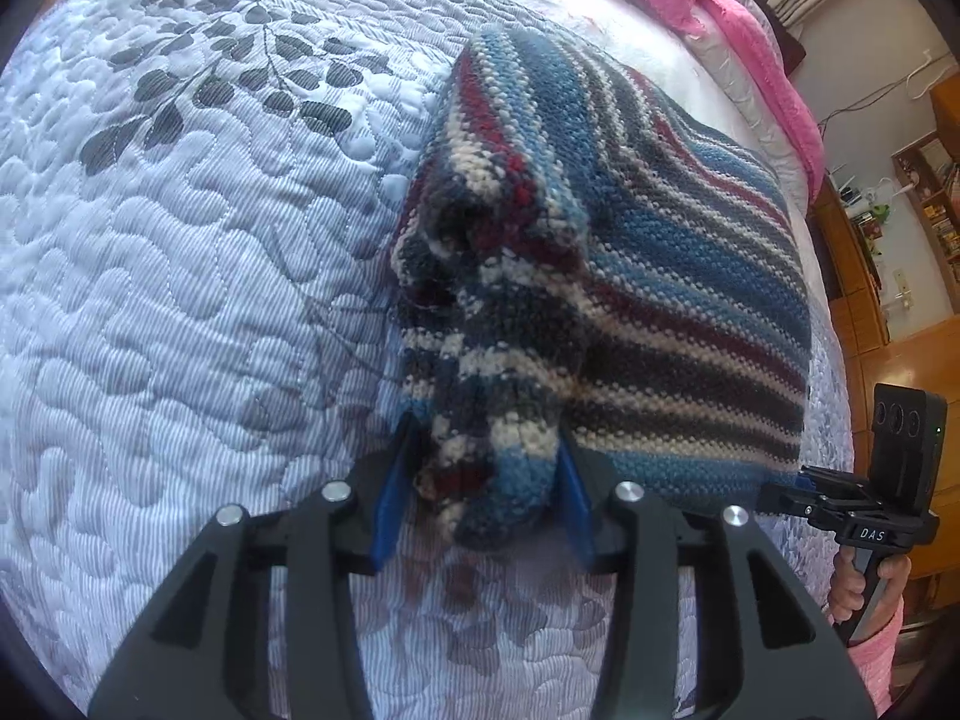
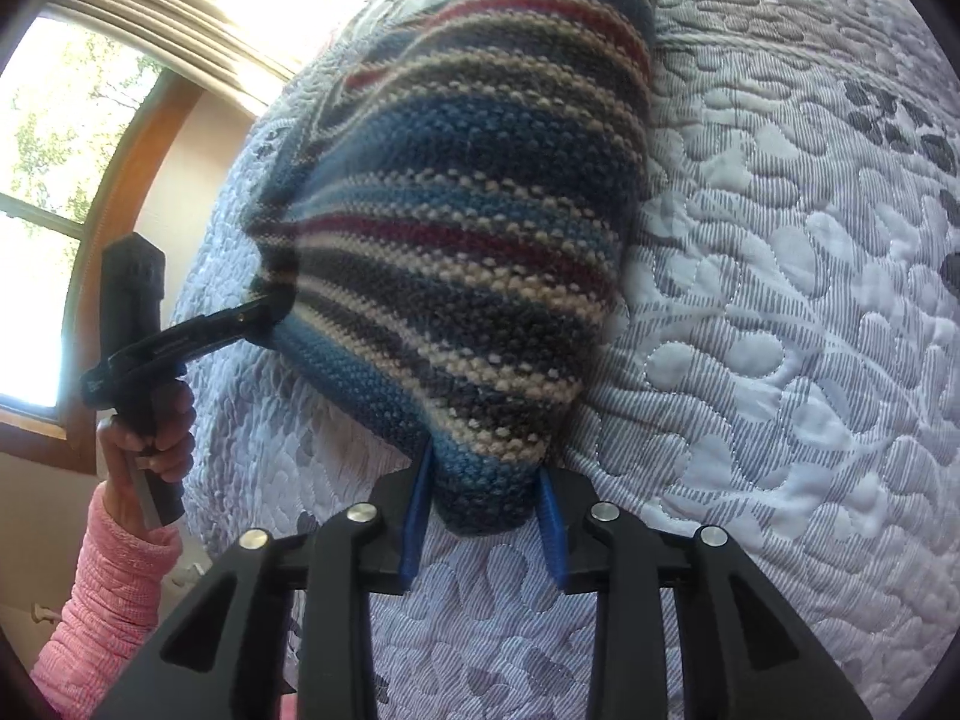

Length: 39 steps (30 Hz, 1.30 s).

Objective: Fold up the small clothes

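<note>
Striped blue, red and cream knitted garment [image 1: 630, 252] lifted above the quilted grey-white bedspread [image 1: 180, 300]. Left gripper [image 1: 486, 480] and right gripper [image 2: 486, 504] each pinch a bunched corner. Risk: thick knit slipping free under tension.

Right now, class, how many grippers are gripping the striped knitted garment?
2. The left gripper clamps a bunched corner of the striped knitted garment nearest its camera; the right gripper clamps another corner at the opposite side. No others visible.

Coarse knitted wool garment [image 1: 630, 252], quilted cloth bedspread [image 1: 180, 300], matt plastic tongs [image 1: 486, 498]
</note>
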Motion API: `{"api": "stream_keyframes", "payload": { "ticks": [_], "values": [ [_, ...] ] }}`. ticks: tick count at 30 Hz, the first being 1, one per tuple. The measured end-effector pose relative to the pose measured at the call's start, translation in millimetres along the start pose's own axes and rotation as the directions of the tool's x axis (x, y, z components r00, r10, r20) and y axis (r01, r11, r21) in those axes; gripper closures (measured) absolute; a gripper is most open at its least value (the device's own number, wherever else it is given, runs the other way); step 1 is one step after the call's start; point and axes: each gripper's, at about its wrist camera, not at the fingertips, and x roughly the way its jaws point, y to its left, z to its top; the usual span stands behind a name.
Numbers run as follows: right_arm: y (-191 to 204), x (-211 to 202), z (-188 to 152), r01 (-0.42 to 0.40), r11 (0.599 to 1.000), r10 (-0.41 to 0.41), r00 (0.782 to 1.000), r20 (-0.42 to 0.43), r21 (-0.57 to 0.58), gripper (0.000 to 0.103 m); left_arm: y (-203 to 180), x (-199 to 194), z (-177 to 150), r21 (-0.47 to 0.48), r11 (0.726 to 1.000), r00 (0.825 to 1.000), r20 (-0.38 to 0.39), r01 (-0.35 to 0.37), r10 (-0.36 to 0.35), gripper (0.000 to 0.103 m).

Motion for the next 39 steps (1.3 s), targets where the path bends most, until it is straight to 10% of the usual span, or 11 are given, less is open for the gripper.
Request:
{"api": "stream_keyframes", "payload": {
  "ticks": [4,12,17,24,27,33,36,39],
  "values": [
    [4.6,-31.0,5.1,0.019,0.999,-0.017,0.999,0.046,-0.049,0.055,2.7,-28.1,6.6,0.02,0.997,0.997,0.018,0.068,-0.068,0.049],
    [-9.9,-40.9,35.8,0.028,0.999,-0.026,0.996,0.083,-0.021,0.051,8.2,-20.1,102.4,-0.061,0.998,0.997,0.077,-0.027,0.032,0.052],
    [-19.5,-31.3,36.8,0.02,1.0,-0.019,0.996,0.084,-0.012,0.051,-2.7,0.1,137.7,-0.103,0.991,0.994,0.08,0.085,-0.077,0.054],
    [-29.3,-14.5,36.3,-0.016,1.0,0.016,0.997,0.076,0.006,0.051,-15.7,9.2,137.8,-0.105,0.991,0.992,0.102,0.079,-0.069,0.092],
    [-29.2,-11.5,35.9,-0.019,1.0,0.019,0.996,0.086,-0.005,0.051,-6.7,-8.2,133.3,-0.112,0.989,0.978,0.192,0.098,-0.075,0.092],
    [-29.4,-6.6,36.5,-0.021,1.0,0.02,0.997,0.074,0.005,0.051,11.1,26.5,127.2,-0.147,0.988,0.995,0.091,0.048,-0.035,0.092],
    [-26.4,-12.9,36.6,0.002,1.0,-0.001,0.997,0.075,-0.011,0.048,11.8,11.2,123.4,-0.153,0.981,0.989,0.104,0.122,-0.107,0.082],
    [-23.7,-26.8,39.3,0.024,0.999,-0.022,0.995,0.094,-0.023,0.04,14.1,-8.1,114.8,-0.115,0.968,0.971,0.108,0.224,-0.212,0.032]
  ]
}}
